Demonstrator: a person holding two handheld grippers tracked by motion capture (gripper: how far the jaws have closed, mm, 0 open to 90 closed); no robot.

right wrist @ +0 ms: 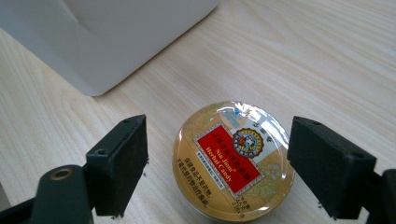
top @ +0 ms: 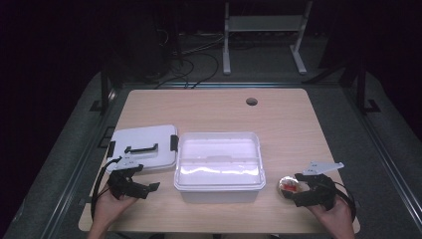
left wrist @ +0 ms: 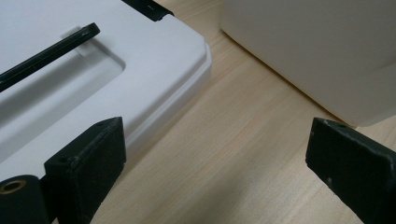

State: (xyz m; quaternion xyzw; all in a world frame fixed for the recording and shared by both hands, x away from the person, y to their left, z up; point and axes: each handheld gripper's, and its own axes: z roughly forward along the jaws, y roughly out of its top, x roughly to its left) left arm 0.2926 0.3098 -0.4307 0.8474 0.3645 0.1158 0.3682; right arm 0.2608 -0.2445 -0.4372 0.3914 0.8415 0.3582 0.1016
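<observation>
We are bracketing the round candy tin (right wrist: 233, 161) with the right gripper (right wrist: 217, 165), its fingers (right wrist: 119, 163) standing apart on either side without pressing it; the tin is lying flat on the counter (top: 219, 107), just beside the open white box (top: 219, 164), presumably so that it can be gripped and lifted in. The left gripper (left wrist: 212, 170) is waiting with fingers spread and nothing between them, between the box and its lid (top: 144, 147), which is lying handle-up beside the box, leaving the opening free.
</observation>
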